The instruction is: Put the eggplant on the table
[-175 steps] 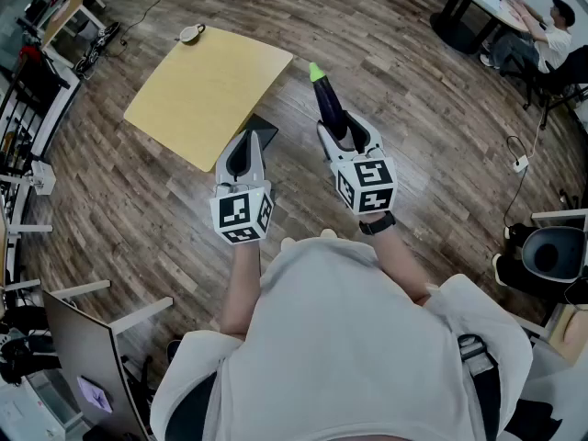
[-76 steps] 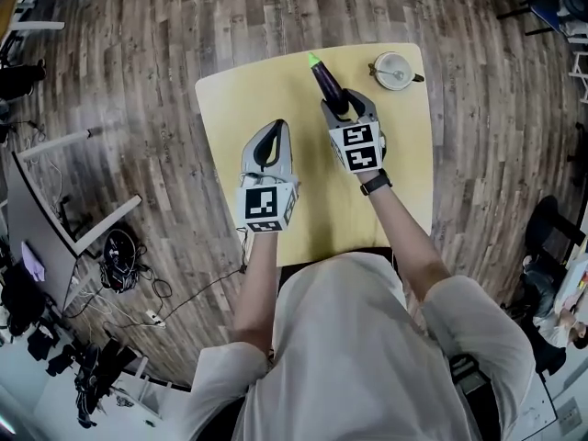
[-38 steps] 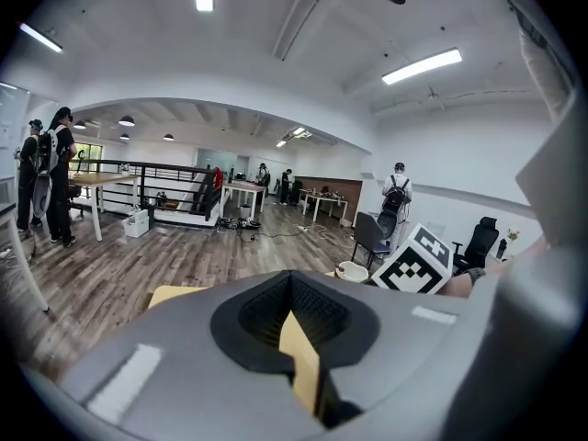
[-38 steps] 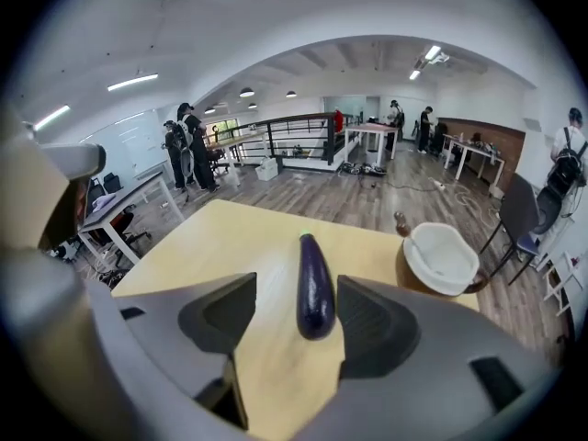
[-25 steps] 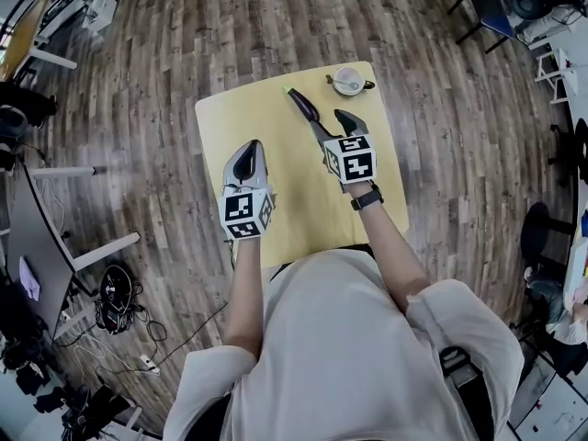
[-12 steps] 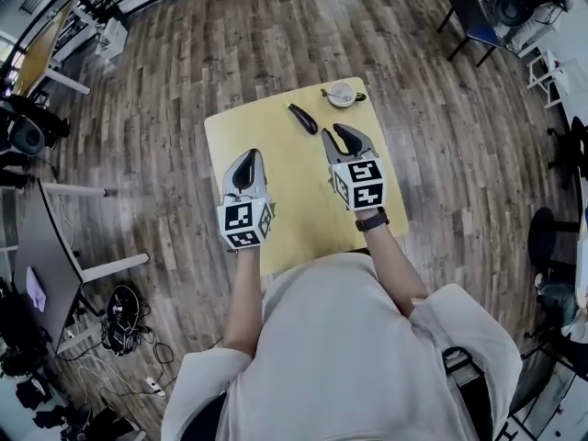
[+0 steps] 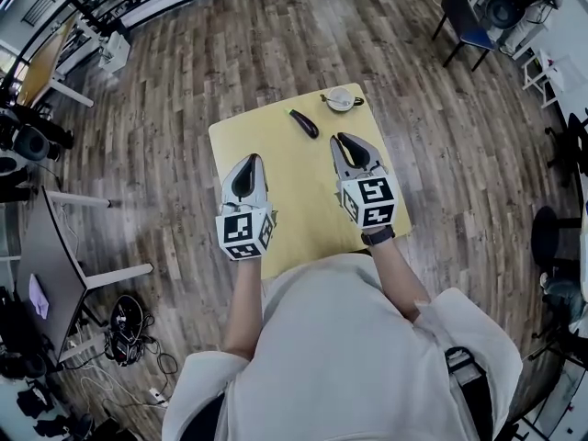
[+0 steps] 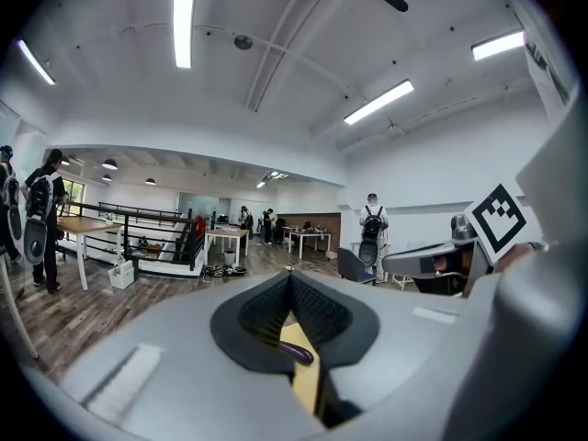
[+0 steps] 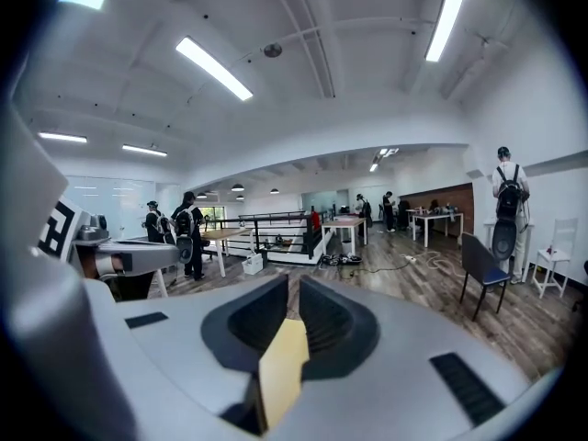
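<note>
1. Right hand-held gripper [image 7: 347,145]: held above the bench [image 7: 294,191]. Its jaws are closing and only a narrow slit is left between them. Nothing is between them; a strip of yellow bench top shows through the gap.
2. Left hand-held gripper [image 7: 246,162]: jaw tips are together and it holds nothing. It hangs over the near left part of the bench.
3. Eggplant [image 7: 303,123]: lies flat on the bench toward the far edge, free of both grippers and apart from the cup [image 7: 341,99] at the far right corner.
4. Progress, as judged: the eggplant is placed and released, so the task looks complete. All that remains is to draw the hands away.
5. Hard to make out:
   - The eggplant's stem end is too small to tell in the head view.
   - The left gripper view shows only a dark sliver of the eggplant through the hollow below the jaw tips, and the right gripper view shows none of it.
   - The cup's contents cannot be told.
   - The person's body covers the near edge of the bench.
</note>
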